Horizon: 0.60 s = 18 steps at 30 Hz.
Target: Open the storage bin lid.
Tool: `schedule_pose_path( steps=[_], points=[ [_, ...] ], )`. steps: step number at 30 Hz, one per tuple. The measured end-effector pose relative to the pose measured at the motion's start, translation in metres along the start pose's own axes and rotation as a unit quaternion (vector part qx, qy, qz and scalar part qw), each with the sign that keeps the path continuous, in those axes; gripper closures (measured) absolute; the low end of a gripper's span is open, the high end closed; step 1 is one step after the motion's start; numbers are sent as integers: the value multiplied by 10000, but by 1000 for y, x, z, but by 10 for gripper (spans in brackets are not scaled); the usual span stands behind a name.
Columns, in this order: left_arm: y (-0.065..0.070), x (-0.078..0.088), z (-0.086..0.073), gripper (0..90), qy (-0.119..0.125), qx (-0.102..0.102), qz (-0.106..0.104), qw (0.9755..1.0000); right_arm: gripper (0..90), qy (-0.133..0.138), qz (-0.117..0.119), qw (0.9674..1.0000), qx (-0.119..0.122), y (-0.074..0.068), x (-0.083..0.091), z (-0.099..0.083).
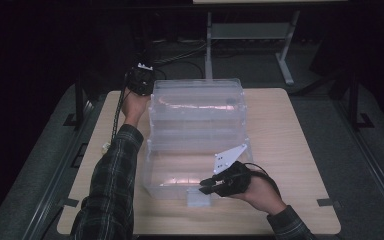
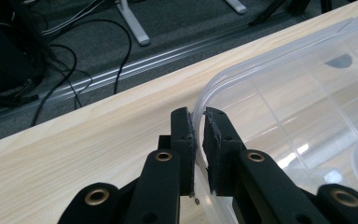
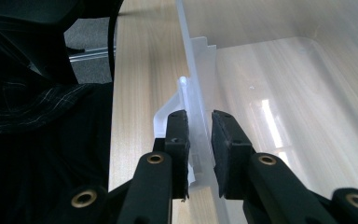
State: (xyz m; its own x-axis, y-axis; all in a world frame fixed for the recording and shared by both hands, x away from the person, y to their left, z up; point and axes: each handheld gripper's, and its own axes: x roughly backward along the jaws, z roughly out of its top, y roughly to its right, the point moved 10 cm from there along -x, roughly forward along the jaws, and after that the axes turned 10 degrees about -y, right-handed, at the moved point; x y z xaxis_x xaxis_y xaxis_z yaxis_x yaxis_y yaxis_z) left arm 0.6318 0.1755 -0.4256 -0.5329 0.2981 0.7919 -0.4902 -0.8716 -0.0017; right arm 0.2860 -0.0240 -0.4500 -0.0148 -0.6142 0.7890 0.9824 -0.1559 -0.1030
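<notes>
My left gripper [image 2: 199,133] fingers pinch the clear plastic bin's [image 1: 195,125] far corner rim; my right gripper [image 3: 199,135] fingers clamp its near wall beside the latch [image 3: 175,105].

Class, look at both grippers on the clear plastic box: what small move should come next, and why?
Probably lift both hands together, evenly. The left gripper pinches the clear box's far rim and the right gripper clamps its near edge by the latch, so both ends seem gripped while it rests on the table.
</notes>
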Motion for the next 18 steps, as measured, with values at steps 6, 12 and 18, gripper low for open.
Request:
schedule_pose_path(
  steps=[6, 12, 18],
  points=[
    [0, 0, 0, 824, 12, 20, -6, 10000, 769, 0, 9, 10000, -7, 0, 0, 0],
    [0, -1, 0, 820, 43, 78, -70, 9999, 769, 9, 15, 10000, -25, 0, 0, 0],
    [-1, 0, -1, 811, 96, 101, -109, 9998, 769, 11, 24, 10000, -44, 0, 0, 0]
  ],
)
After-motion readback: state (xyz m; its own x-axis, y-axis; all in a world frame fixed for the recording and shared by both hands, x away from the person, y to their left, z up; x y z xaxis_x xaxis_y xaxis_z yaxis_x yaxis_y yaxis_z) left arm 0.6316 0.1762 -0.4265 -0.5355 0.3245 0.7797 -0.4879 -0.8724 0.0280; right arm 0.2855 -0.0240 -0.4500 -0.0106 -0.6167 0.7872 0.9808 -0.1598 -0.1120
